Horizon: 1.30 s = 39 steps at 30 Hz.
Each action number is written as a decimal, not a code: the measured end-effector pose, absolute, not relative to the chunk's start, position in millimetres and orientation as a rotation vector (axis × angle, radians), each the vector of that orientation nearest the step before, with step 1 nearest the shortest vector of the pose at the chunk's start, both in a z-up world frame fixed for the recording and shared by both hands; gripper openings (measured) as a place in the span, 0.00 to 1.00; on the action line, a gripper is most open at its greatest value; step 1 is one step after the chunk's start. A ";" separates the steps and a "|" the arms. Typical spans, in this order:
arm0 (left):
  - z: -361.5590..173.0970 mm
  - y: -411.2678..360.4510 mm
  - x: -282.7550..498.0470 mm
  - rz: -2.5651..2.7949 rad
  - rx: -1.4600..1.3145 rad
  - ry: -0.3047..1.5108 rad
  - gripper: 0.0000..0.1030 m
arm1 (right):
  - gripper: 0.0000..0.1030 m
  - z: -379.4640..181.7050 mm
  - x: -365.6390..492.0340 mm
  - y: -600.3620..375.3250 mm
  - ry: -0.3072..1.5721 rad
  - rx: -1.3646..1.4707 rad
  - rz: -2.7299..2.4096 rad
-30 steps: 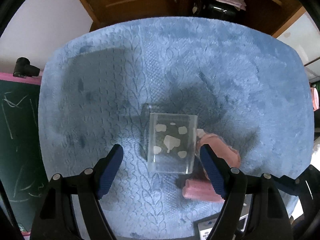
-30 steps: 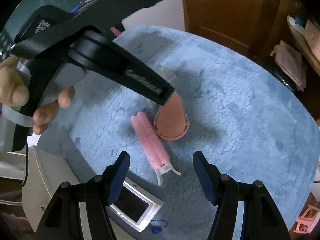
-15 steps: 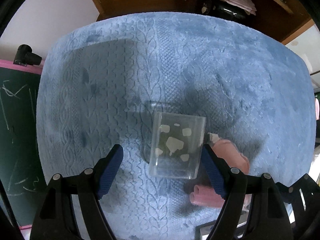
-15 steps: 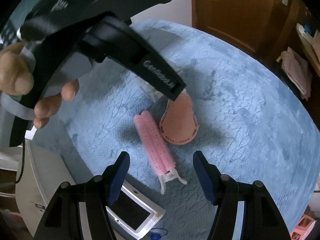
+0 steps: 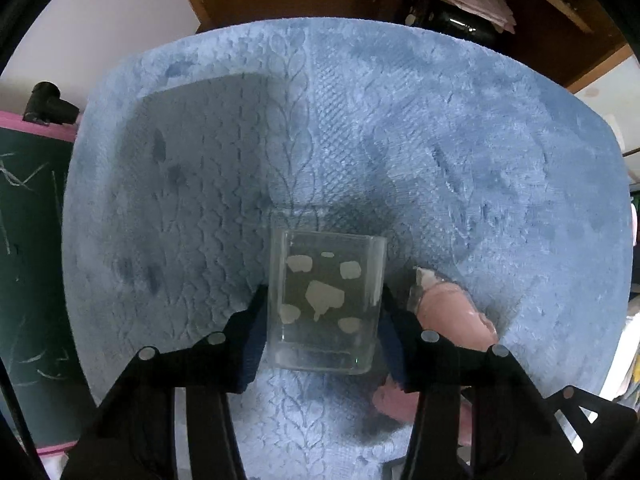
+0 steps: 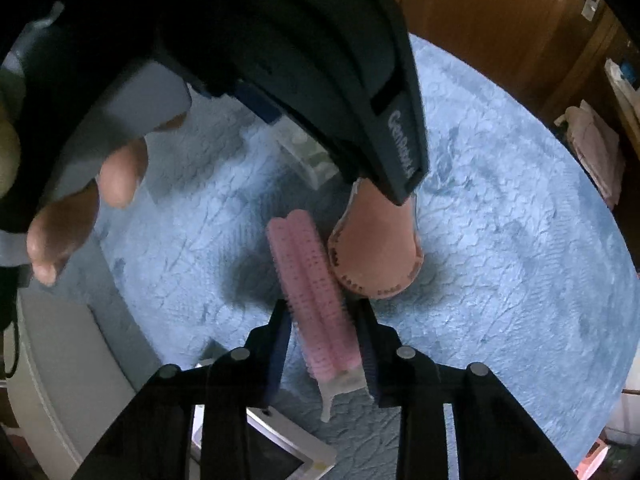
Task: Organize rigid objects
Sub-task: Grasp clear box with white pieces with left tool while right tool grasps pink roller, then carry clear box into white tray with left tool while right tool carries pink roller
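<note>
Fingers of your left gripper (image 5: 322, 334) have just closed on the clear box's (image 5: 326, 306) side walls on the blue rug (image 5: 440, 140); it's rigid, slick. Your right gripper (image 6: 322, 344) has just clamped the light, bristly pink roller (image 6: 310, 288) near its clip end.
</note>
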<state>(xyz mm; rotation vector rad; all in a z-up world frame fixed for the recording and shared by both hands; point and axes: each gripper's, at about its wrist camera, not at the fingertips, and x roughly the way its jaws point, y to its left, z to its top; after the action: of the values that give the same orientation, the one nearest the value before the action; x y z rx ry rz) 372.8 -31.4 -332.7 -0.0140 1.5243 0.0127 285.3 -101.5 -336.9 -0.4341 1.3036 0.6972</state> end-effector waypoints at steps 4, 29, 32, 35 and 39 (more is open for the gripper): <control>-317.7 -26.8 365.5 0.023 -0.026 1.499 0.52 | 0.26 -324.1 281.4 -108.1 1.285 -0.414 0.689; -141.9 4.3 190.7 -0.267 -0.051 1.261 0.52 | 0.26 -138.9 158.6 -184.9 1.058 0.026 0.471; -143.6 -2.9 163.0 -0.306 -0.013 1.245 0.52 | 0.26 -132.0 126.6 -196.6 1.064 0.098 0.417; -152.0 -10.8 137.7 -0.350 0.024 1.252 0.52 | 0.26 -138.9 95.3 -204.2 1.082 0.134 0.341; -174.5 -30.1 109.4 -0.401 0.120 1.266 0.52 | 0.26 -161.7 55.9 -207.7 1.137 0.124 0.217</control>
<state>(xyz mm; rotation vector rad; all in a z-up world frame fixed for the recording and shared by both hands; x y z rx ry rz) 109.4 -30.1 -174.5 0.1200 1.2661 -0.4010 55.9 -207.7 -161.7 0.1241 1.1367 0.2170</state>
